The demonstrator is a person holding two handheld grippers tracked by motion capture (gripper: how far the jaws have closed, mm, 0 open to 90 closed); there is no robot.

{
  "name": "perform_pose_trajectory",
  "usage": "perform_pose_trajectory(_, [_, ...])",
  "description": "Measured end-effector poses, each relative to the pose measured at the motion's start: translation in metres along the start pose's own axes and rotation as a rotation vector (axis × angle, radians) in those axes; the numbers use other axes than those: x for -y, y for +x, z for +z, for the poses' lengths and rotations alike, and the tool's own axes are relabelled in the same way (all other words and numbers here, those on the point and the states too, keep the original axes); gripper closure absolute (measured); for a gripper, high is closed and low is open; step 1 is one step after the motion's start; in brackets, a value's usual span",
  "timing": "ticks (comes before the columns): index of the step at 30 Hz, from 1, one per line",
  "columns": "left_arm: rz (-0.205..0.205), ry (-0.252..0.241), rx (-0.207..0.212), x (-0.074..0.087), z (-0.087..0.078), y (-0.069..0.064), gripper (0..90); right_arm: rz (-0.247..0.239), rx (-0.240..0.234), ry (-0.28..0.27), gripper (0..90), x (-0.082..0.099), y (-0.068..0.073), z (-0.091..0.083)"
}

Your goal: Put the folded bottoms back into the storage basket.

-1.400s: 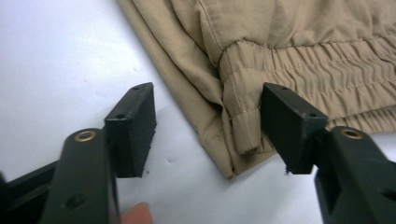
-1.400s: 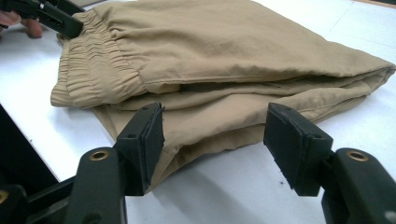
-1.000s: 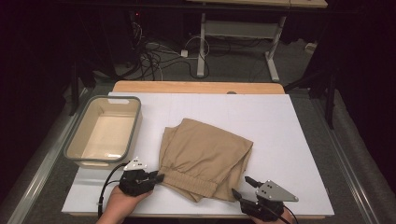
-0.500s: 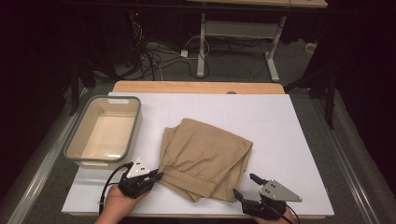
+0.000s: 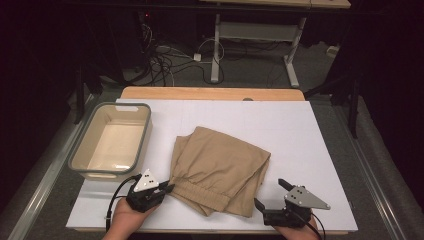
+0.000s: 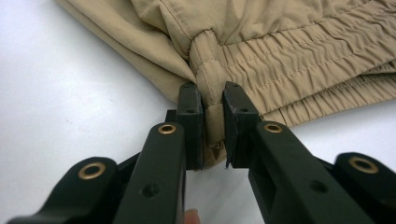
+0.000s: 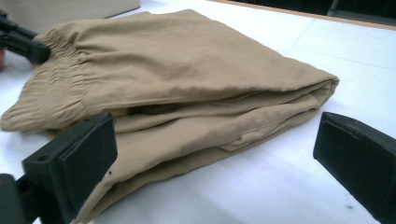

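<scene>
Folded tan trousers are lying near the front middle of the white table, a bit closer to the person than to the far edge. The bundle is a rough rectangle and its long axis runs on a diagonal, from the far-left corner down toward the near right. The elastic waistband is the near edge, facing the person and slanting down to the right, and the folded legs point away toward the far side of the table.

The left claw has clamped onto the left corner of that waistband. In the left gripper view the two pads are nearly together with a strip of gathered fabric pinched between them, so it's a proper grip on the cloth.

The right claw is just off the near-right corner of the trousers, jaws spread wide and they've just been opening. In the right gripper view the folded edge lies ahead between the two pads, but neither pad touches it, so nothing is held there.

A beige tub with a grey rim sits at the left of the table, empty, a little apart from the trousers.
</scene>
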State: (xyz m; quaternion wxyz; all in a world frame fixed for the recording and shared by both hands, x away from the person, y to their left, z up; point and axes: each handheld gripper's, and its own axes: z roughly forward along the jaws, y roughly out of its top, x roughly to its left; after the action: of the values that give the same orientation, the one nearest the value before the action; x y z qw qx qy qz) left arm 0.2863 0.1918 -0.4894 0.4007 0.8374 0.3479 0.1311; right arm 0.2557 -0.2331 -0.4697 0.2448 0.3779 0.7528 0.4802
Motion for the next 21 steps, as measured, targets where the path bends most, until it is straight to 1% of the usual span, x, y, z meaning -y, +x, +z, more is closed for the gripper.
perform_pose_trajectory(3, [-0.006, 0.001, 0.007, 0.000, 0.000, 0.001, 77.5, 0.008, 0.027, -0.001, 0.7, -0.006, -0.006, 0.006])
perform_pose_trajectory(6, [-0.007, 0.002, 0.009, 0.000, 0.000, 0.001, 77.5, 0.017, 0.049, 0.001, 0.7, -0.015, -0.014, 0.016])
perform_pose_trajectory(10, [-0.016, 0.000, 0.015, 0.000, 0.000, 0.002, 77.5, 0.020, 0.066, 0.011, 0.7, -0.027, -0.025, 0.034])
perform_pose_trajectory(12, [-0.016, 0.002, 0.014, 0.000, 0.000, 0.002, 77.4, 0.037, 0.064, 0.020, 0.7, -0.032, -0.031, 0.045])
perform_pose_trajectory(15, [-0.023, 0.004, 0.022, 0.000, 0.001, 0.003, 77.4, 0.040, 0.069, 0.034, 0.8, -0.039, -0.041, 0.061])
perform_pose_trajectory(16, [-0.023, 0.005, 0.021, 0.000, 0.001, 0.003, 77.3, 0.047, 0.070, 0.042, 1.6, -0.040, -0.045, 0.067])
perform_pose_trajectory(19, [-0.018, 0.007, 0.015, 0.000, 0.001, 0.003, 77.0, 0.061, 0.098, 0.072, 6.4, -0.044, -0.056, 0.079])
perform_pose_trajectory(21, [-0.018, 0.007, 0.014, 0.000, 0.001, 0.002, 76.9, 0.087, 0.117, 0.101, 9.6, -0.045, -0.063, 0.085])
